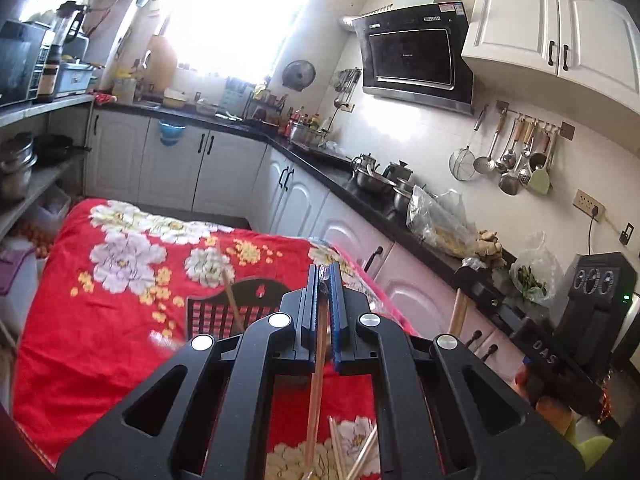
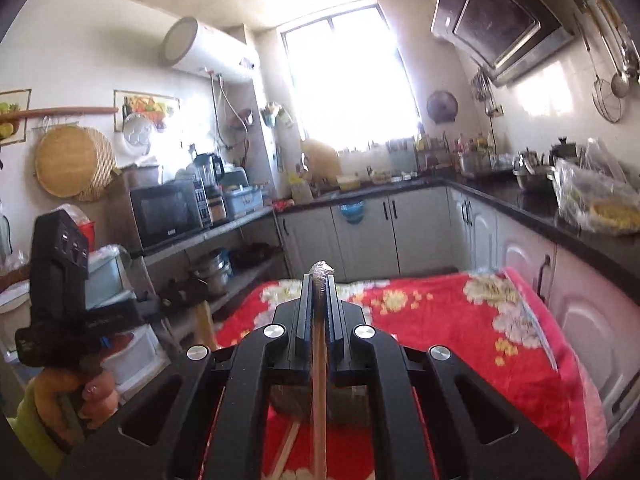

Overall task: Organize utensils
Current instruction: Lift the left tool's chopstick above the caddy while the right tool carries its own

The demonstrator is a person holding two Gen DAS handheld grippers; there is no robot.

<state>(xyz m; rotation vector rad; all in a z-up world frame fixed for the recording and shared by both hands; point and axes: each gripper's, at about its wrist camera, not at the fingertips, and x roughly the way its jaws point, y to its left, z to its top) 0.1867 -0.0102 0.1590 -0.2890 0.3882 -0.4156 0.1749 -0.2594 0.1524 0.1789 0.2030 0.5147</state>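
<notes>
My left gripper is shut on a wooden chopstick that runs back between its fingers, held above the red flowered cloth. Several loose chopsticks lie on the cloth below it, and another chopstick stands in a dark slotted holder. My right gripper is shut on a wooden chopstick with a foil-wrapped tip. A loose chopstick lies on the cloth under it. The right gripper's body shows in the left wrist view.
A black counter with pots, bags and white cabinets runs along the right. Ladles hang on a wall rail. Shelves with a microwave and pots stand on the left. The left gripper's body and hand show in the right wrist view.
</notes>
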